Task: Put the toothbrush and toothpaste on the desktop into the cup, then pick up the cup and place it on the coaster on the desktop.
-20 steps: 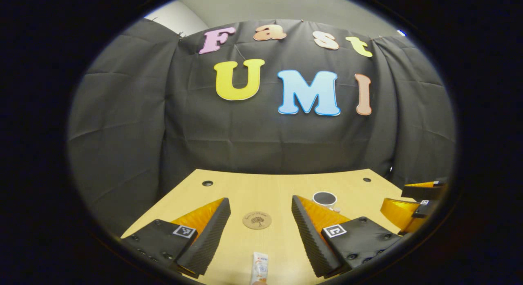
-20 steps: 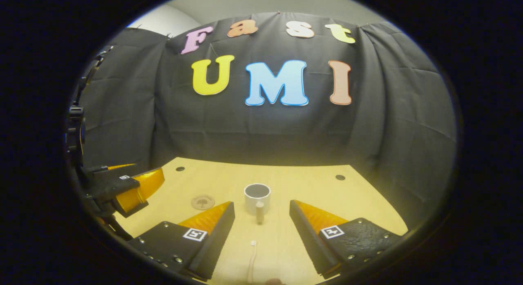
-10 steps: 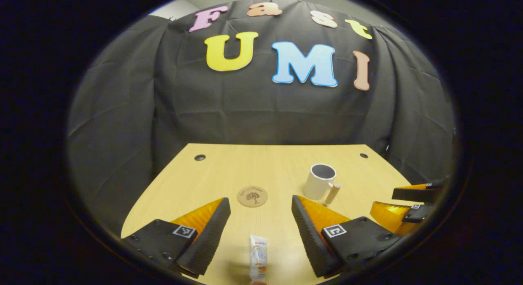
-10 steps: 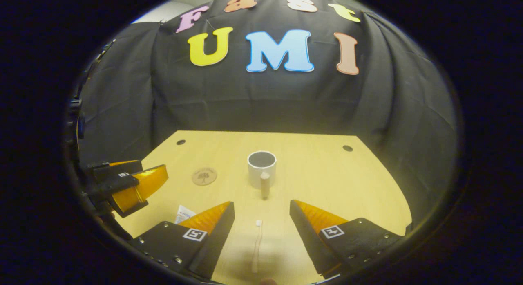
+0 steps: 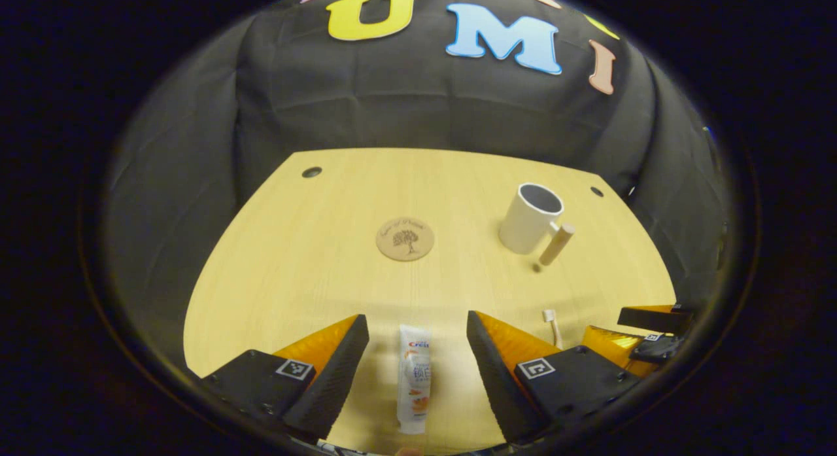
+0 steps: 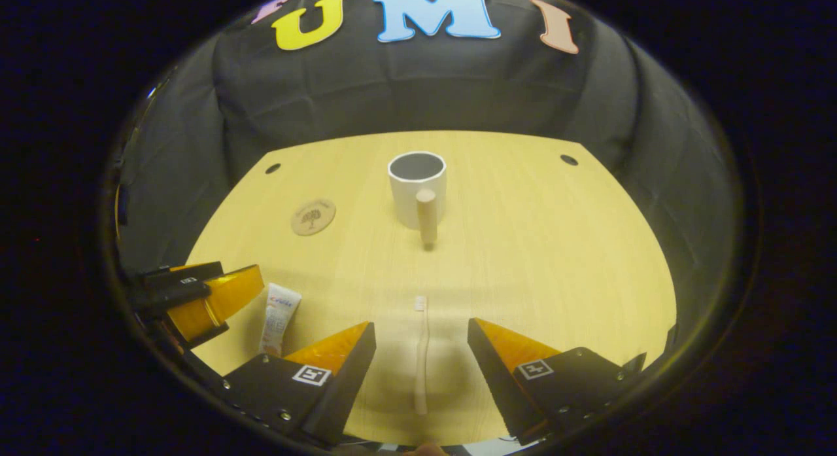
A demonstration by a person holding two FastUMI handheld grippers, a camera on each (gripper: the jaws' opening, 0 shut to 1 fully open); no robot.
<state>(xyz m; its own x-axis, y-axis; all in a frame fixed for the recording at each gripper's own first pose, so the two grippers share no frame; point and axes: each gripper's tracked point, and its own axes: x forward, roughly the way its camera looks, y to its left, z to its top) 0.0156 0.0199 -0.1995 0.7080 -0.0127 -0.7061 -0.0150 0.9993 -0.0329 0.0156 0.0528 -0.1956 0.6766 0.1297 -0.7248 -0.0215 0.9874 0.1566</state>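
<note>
The cup (image 6: 417, 188) is standing empty toward the desktop's (image 6: 556, 260) far edge, apart from the coaster (image 5: 405, 239). Near the front edge, the toothpaste (image 5: 414, 376) is lying between the wide-open, empty left gripper's (image 5: 417, 364) fingers. The toothbrush (image 6: 421, 358) is lying between the right gripper's (image 6: 422, 368) fingers, equally spread and empty.

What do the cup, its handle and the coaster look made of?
White cup: likely glazed ceramic, smooth and evenly white. Its peg-like tan handle: probably bare wood, matte. Round brown coaster: wood or cork, matte with a dark printed tree; which one is unclear.
</note>
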